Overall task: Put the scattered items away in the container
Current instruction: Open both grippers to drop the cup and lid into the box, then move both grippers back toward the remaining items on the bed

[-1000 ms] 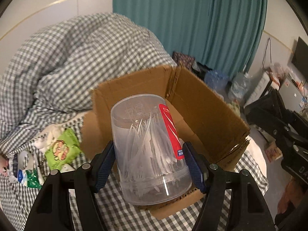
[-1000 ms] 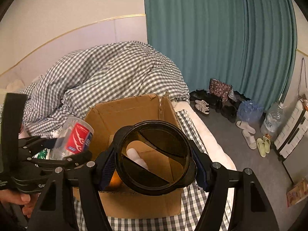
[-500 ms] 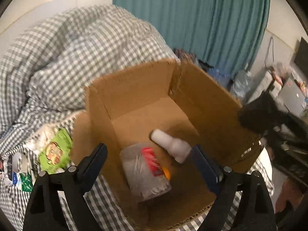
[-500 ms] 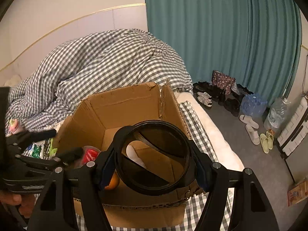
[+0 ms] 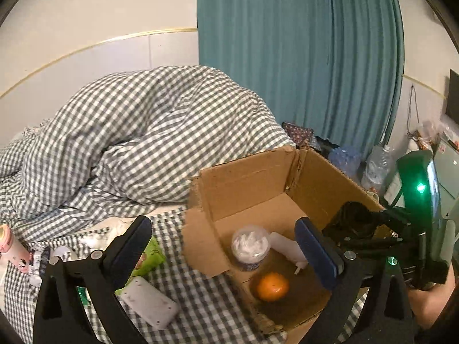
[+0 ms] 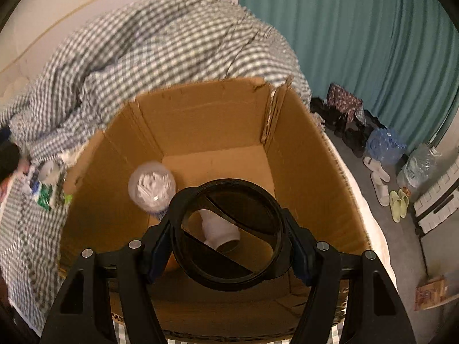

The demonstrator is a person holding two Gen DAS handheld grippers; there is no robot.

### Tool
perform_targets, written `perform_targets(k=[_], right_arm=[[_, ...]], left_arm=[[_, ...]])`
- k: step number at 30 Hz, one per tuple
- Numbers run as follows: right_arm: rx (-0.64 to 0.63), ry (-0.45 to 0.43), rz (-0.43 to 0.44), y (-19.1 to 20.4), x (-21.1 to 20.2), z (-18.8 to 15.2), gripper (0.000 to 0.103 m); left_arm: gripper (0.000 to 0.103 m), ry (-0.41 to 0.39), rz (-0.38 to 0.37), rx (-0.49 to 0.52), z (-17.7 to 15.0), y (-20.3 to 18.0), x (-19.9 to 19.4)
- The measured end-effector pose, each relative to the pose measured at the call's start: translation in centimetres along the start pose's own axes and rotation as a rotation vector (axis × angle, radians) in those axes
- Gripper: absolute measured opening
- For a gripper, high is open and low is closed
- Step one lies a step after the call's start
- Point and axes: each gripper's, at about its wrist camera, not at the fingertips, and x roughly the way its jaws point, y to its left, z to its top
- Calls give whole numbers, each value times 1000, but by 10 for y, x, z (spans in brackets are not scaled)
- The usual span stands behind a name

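Mid-task: jar [image 5: 250,247] now upright in box [image 5: 249,177], at 10 o'clock of orange [image 5: 272,286]; 1 second back, pinched above it. Left tool [image 5: 221,255] opening, nothing between. Right tool [image 6: 229,238] clamps black ring [image 6: 228,236] over box. Next, probably: lower, release ring; then packet [image 5: 146,258] at 9 o'clock.

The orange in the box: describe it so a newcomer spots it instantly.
Find the open cardboard box on the checked bed. On its floor, at the near end, lies the orange, beside a clear tub and a white bottle. It is the only round, bright orange thing there.
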Motion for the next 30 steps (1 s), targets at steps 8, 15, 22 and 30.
perform_targets(k=[8, 15, 22, 30], right_arm=[[-20, -52, -102, 17, -20, 2, 92], [5, -235, -87, 32, -82, 13, 92], [-38, -365, -61, 67, -131, 22, 103], [-50, -509, -13, 103, -178, 17, 103]], left_arm=[[102, 2, 31, -50, -5, 28, -16], [102, -39, 62, -82, -7, 50, -50], [102, -77, 110, -117, -12, 83, -92], [103, -113, 194, -157, -18, 124, -138]])
